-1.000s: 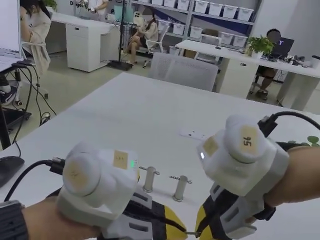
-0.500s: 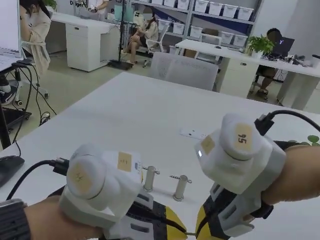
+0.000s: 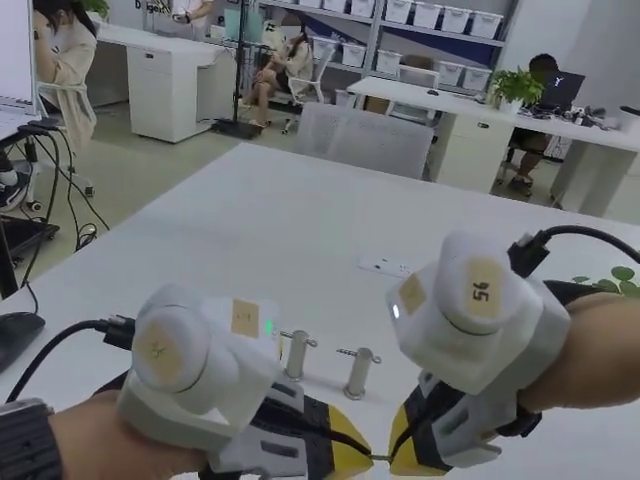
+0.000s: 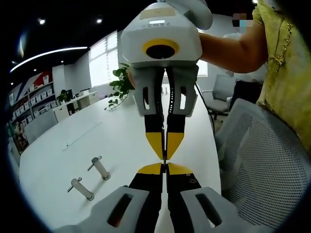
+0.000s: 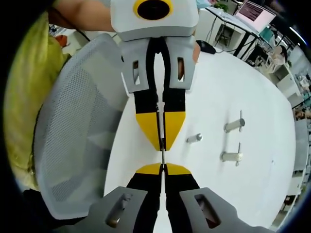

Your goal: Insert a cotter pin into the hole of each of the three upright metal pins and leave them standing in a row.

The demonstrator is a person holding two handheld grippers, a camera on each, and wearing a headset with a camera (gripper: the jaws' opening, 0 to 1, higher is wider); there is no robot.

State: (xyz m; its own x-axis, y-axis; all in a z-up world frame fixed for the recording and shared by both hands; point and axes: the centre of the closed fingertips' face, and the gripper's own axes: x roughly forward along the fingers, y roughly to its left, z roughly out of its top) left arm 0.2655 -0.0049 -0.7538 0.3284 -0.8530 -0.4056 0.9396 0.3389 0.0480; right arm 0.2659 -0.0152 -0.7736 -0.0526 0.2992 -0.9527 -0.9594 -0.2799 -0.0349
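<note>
Jaws on both grippers are pressed together, tip to tip, and each pair seems to pinch one end of a thin cotter pin [image 3: 379, 460]. In the head view the left gripper [image 3: 358, 447] and right gripper [image 3: 397, 452] meet at the near edge of the white workbench [image 3: 300, 230]. Just beyond them stand two metal pins [image 3: 297, 352], side by side, each already crossed by its own fitted cotter. From the left gripper view the right gripper comes in from the far side, the wire is barely visible where the yellow tips meet, and the two fitted pins stand well to the left. The right gripper view shows the wire lying along the left gripper's closed jaws. A third metal pin [image 5: 194, 138], bare as far as I can tell, sits close beside them, nearer than the fitted pair. The risk lies in the shared grip: if one side lets go before the other holds firmly, the wire could drop or swivel. If the two pull out of line, it may bend and then refuse the hole. Turning either gripper toward the bare pin could also knock it over, since it stands so close.
</note>
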